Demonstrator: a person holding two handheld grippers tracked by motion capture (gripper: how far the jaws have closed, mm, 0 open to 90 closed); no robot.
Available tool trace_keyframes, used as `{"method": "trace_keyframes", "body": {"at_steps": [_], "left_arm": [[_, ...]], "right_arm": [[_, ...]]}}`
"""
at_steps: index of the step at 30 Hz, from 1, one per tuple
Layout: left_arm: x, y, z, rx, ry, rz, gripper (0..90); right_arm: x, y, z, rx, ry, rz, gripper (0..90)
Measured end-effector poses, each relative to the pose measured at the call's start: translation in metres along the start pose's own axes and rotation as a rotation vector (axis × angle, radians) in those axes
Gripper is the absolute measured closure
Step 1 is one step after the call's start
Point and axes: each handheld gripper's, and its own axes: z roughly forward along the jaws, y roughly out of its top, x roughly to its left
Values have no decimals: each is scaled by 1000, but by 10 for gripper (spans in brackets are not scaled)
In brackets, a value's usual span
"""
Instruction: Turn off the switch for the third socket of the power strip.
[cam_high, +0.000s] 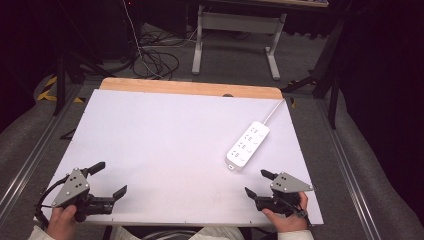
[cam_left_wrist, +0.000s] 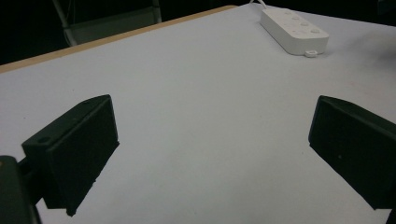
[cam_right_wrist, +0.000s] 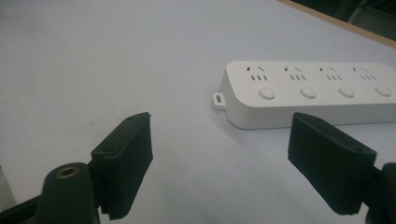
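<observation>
White tabletop (cam_high: 165, 145) bears a rigid, smooth, light power strip (cam_high: 247, 145), best clasped across its narrow width by the wide-open, empty right gripper (cam_high: 254, 183); the left gripper (cam_high: 112, 178) is likewise spread wide.

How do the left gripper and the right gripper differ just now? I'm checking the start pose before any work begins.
The right gripper sits close to the power strip, while the left gripper is far across the table from it. In its own view the right gripper faces the strip's long side, while the left gripper sees it far off at an angle. Both have open jaws holding nothing, near the table's front edge.
</observation>
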Motion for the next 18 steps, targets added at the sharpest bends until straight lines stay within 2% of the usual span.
{"method": "trace_keyframes", "body": {"at_steps": [2, 18], "left_arm": [[0, 0, 0, -1, 2, -9, 18], [0, 0, 0, 4, 19, 1, 18]], "right_arm": [[0, 0, 0, 2, 0, -4, 224], [0, 1, 0, 1, 5, -8, 224]]}}
